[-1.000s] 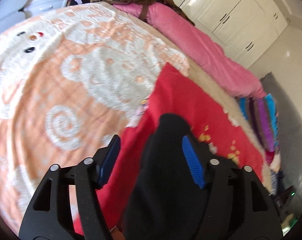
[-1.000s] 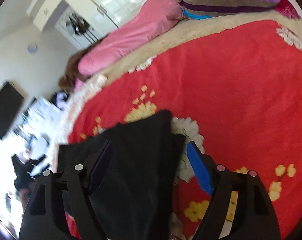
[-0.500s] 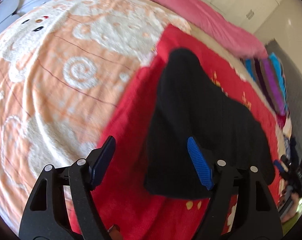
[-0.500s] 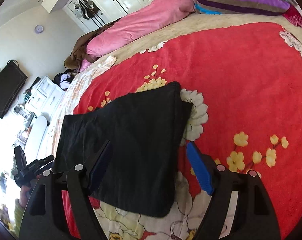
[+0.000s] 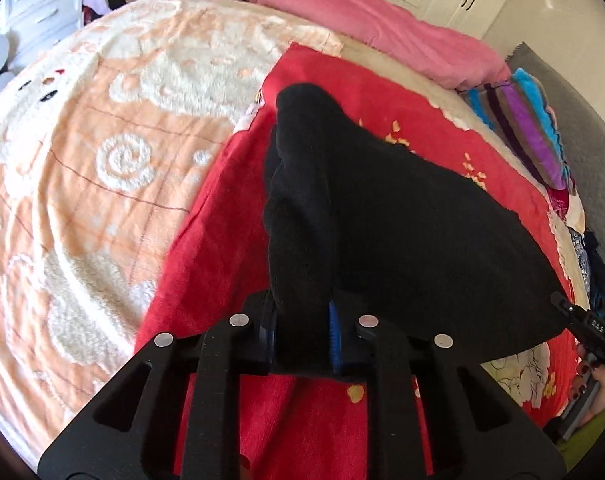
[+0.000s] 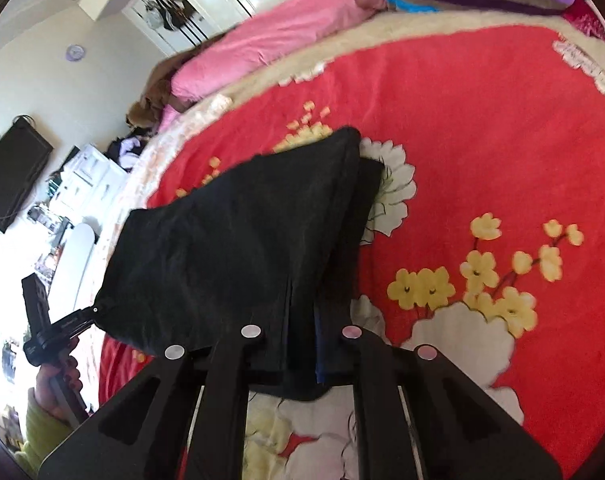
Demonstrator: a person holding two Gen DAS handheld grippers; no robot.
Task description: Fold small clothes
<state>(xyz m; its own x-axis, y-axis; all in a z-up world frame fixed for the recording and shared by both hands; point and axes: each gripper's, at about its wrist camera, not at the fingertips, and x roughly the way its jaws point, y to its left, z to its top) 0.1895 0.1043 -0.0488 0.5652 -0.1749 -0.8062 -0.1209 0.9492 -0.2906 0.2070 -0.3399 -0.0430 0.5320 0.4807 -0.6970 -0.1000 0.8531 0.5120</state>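
A black garment (image 5: 382, 216) lies partly folded on a red flowered blanket (image 5: 230, 208). My left gripper (image 5: 300, 332) is shut on the garment's near left edge, blue pads pressed into the cloth. My right gripper (image 6: 302, 352) is shut on the garment (image 6: 238, 240) at its near right edge. The right gripper also shows in the left wrist view (image 5: 582, 326) at the cloth's far corner, and the left gripper in the right wrist view (image 6: 74, 320). The cloth is stretched between the two and lifted at its near edge.
A peach and white fleece blanket (image 5: 82, 160) covers the bed's left part. A pink rolled quilt (image 5: 382, 28) and a striped pillow (image 5: 530, 124) lie along the far side. White drawers (image 5: 42, 4) and wardrobes stand beyond the bed.
Both grippers were open around the black garment's edge half a second ago; both have closed on it and raised its near edge.
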